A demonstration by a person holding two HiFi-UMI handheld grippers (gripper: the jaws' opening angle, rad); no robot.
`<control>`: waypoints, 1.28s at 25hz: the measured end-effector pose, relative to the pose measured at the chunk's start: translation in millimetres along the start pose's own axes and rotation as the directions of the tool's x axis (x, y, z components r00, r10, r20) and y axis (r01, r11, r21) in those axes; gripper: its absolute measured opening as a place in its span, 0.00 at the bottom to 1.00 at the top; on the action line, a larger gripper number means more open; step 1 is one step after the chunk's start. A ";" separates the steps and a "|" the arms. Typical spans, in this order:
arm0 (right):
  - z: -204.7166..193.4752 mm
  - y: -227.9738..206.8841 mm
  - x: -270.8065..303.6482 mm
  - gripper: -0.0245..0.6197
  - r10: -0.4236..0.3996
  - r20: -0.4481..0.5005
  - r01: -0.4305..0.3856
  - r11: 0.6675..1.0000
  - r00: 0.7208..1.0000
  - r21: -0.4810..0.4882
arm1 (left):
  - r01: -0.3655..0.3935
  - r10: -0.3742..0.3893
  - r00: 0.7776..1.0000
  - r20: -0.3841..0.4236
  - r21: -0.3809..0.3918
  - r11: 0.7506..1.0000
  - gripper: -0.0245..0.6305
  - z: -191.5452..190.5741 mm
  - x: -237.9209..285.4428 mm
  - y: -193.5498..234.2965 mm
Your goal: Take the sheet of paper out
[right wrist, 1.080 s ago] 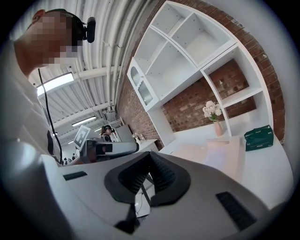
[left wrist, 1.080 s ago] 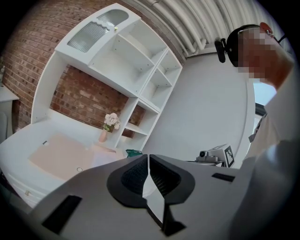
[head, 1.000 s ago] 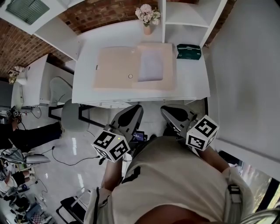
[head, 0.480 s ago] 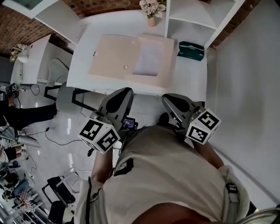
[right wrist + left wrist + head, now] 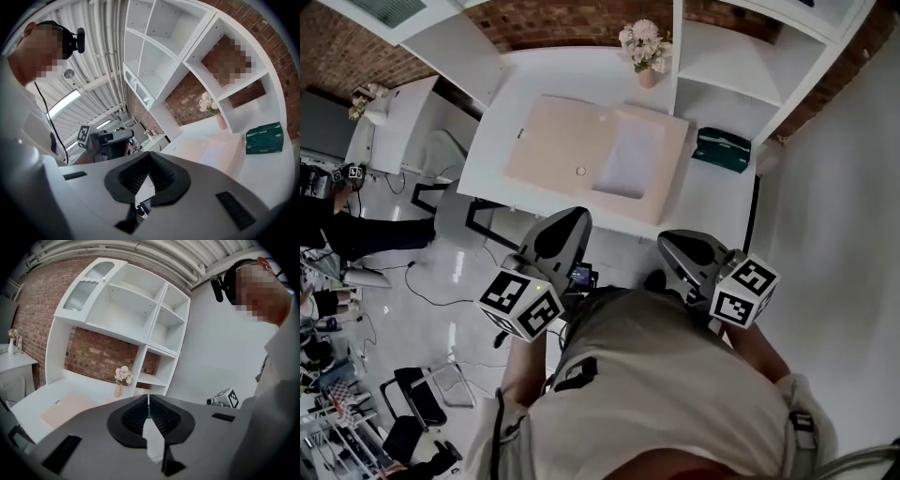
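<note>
An open beige folder (image 5: pixel 567 145) lies on the white table (image 5: pixel 502 112). A pale sheet of paper (image 5: pixel 630 159) rests in the folder's right half. My left gripper (image 5: pixel 575 219) hangs in front of the table's near edge, below the folder, shut and empty. To its right, my right gripper (image 5: pixel 671 242) is also short of the table, with its jaws together and nothing between them. The left gripper view shows shut jaws (image 5: pixel 148 409) and the folder (image 5: pixel 65 409) ahead on the left. From the right gripper view, the folder (image 5: pixel 220 146) lies beyond shut jaws (image 5: pixel 149 163).
A vase of flowers (image 5: pixel 645 49) stands at the back of the table. A green box (image 5: pixel 724 150) lies right of the folder, under white shelves (image 5: pixel 741 66). Chairs, cables and a person (image 5: pixel 337 225) are on the floor at left.
Both grippers have shifted a little in front of the table, still shut and empty. The head view has swung, so the table now sits further right and lower in the picture.
</note>
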State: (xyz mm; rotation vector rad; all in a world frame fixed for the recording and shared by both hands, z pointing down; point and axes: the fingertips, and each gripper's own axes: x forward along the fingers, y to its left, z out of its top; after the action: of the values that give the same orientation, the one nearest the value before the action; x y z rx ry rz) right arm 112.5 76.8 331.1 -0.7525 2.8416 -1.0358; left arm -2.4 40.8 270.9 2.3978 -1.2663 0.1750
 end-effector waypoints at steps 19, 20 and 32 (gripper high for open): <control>16.1 -21.3 29.7 0.07 -0.092 -0.040 0.091 0.995 0.995 -0.043 | -0.012 0.015 0.997 0.077 -0.042 0.999 0.07 24.2 7.2 76.0; 13.9 -21.2 34.7 0.07 -0.097 -0.053 0.095 0.995 0.994 -0.041 | -0.018 0.021 0.997 0.077 -0.045 0.999 0.07 23.7 4.8 83.8; -5.1 -8.4 106.7 0.07 -0.136 -0.228 0.109 0.986 0.964 -0.129 | -0.059 0.060 0.998 0.020 -0.045 0.997 0.07 7.0 -22.6 173.8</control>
State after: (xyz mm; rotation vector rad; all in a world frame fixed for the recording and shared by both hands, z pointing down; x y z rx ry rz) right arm 21.0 26.4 354.9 -0.8803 3.1156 -1.0483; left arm -157.3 -31.3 311.0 2.3320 -1.3385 0.1377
